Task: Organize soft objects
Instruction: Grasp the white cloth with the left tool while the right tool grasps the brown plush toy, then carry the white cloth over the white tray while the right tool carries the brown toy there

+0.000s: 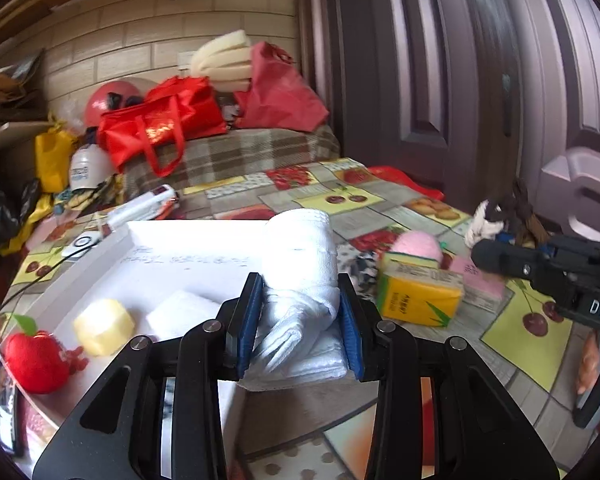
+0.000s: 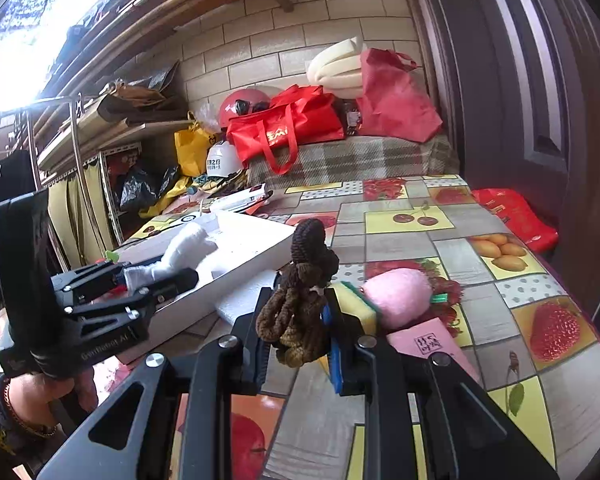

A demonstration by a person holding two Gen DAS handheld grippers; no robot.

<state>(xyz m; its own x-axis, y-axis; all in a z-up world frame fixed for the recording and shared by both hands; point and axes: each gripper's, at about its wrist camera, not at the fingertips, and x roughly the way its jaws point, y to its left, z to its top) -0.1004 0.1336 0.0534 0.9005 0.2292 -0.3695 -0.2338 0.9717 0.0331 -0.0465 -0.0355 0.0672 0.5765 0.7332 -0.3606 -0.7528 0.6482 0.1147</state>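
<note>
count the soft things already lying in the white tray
3 on the white tray: a red plush apple at its near left corner, a pale yellow foam block beside it, and a white pad further right. The left gripper's towel may hide more.

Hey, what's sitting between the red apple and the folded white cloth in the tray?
A pale yellow foam block lies between the apple and the cloth, shown in the left wrist view.
</note>
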